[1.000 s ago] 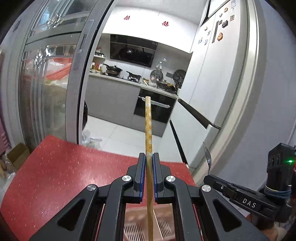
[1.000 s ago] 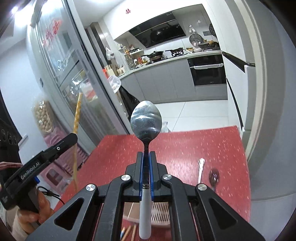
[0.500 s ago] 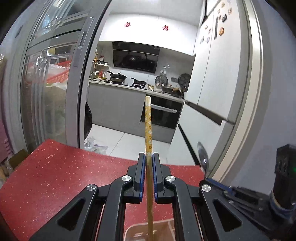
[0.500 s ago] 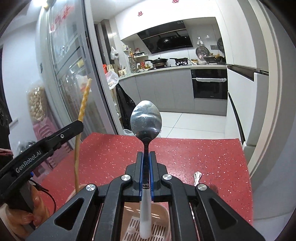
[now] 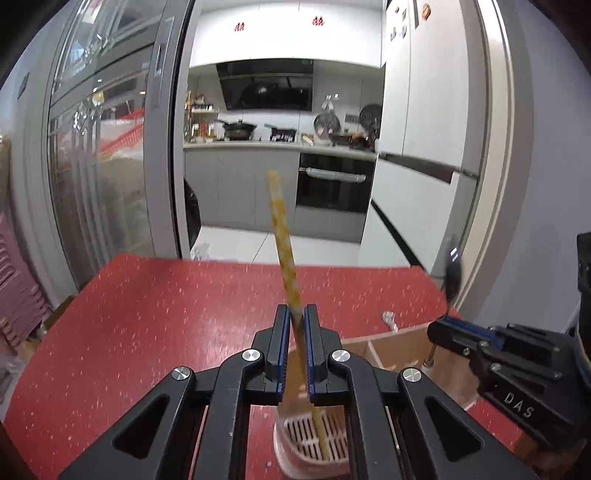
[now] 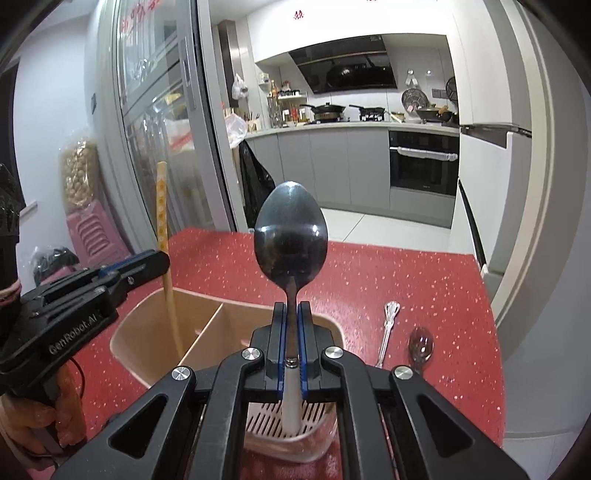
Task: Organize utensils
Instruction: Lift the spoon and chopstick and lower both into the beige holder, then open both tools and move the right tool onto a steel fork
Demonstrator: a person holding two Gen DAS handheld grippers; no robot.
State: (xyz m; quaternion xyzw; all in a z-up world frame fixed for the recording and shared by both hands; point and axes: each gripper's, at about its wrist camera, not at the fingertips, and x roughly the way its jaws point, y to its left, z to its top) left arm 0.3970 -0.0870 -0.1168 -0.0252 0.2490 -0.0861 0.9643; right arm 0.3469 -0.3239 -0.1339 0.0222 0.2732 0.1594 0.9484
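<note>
Spoon (image 6: 290, 236): polished metal bowl, glossy white handle;
Chopstick (image 5: 284, 258): matt, yellow patterned;
Caddy (image 6: 147, 332): smooth beige plastic;
Surface (image 5: 147, 314): glossy red, speckled;
Claws: matt black plastic

You are looking past a red speckled countertop (image 5: 155, 314) into a brightly lit white kitchen.

Beyond the countertop's far edge you see pale floor tiles (image 6: 376, 229) leading to grey base cabinets (image 5: 236, 192) with a black built-in oven (image 5: 332, 181) set among them. Above the counter hangs a dark range hood (image 6: 351, 70), with pans on the hob (image 6: 343, 110) beneath it and white wall cupboards (image 5: 280, 33) higher up. At your left stands a glass sliding door in a grey frame (image 5: 173, 122); at your right rises a white refrigerator (image 5: 417, 122) dotted with magnets. Pink plastic stools (image 6: 92, 236) sit stacked by the left wall.
</note>
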